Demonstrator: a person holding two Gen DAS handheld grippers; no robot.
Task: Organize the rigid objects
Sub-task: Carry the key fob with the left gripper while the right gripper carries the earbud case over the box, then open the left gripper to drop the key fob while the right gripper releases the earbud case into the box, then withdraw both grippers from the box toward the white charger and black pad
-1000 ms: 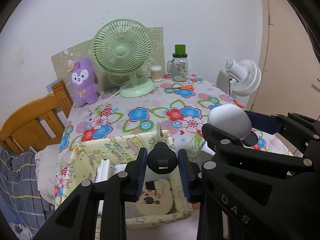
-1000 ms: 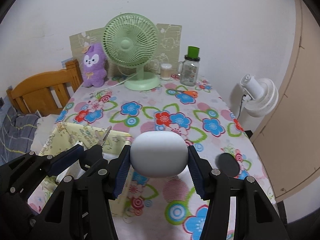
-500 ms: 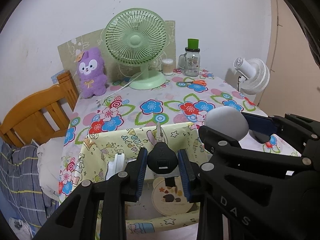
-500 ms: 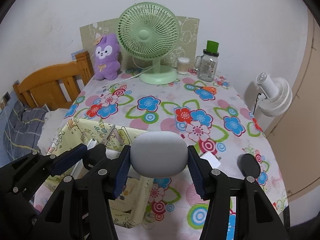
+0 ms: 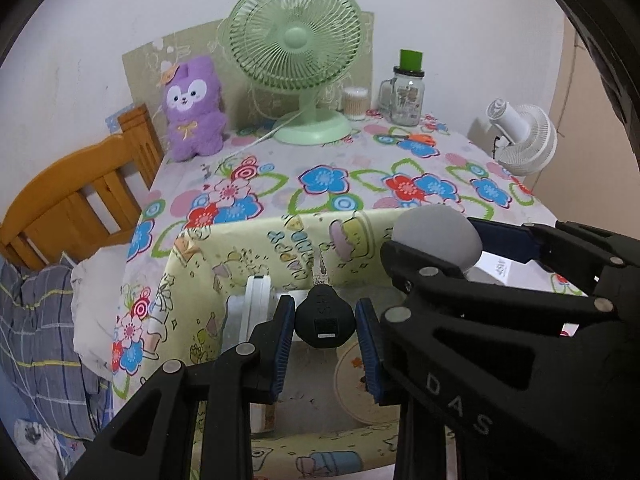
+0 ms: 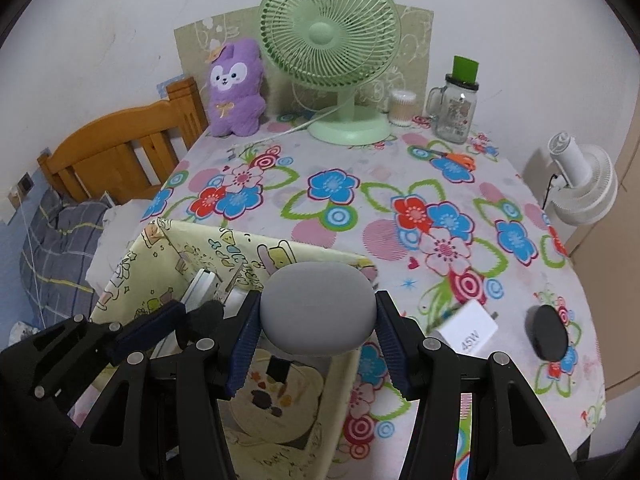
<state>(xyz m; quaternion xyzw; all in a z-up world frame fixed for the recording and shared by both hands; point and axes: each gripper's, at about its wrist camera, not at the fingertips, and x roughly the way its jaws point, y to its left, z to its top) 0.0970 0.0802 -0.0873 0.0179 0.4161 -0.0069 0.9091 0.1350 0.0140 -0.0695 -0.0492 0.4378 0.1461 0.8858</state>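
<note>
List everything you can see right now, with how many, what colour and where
Key: one, black head, held over the bin.
Case: one, white rounded, held over the bin's right edge.
Storage bin: one, yellow cartoon print, near left of table.
Round pouch: one, cream, inside bin.
Charger: one, white, right of bin.
Oval object: one, black, near right edge.
Desk fan: one, green, back centre.
Plush: one, purple, back left.
Jar mug: one, clear, green top, back right.
Left gripper: black, blue-padded fingers, shut on key.
Right gripper: same, shut on case.
</note>
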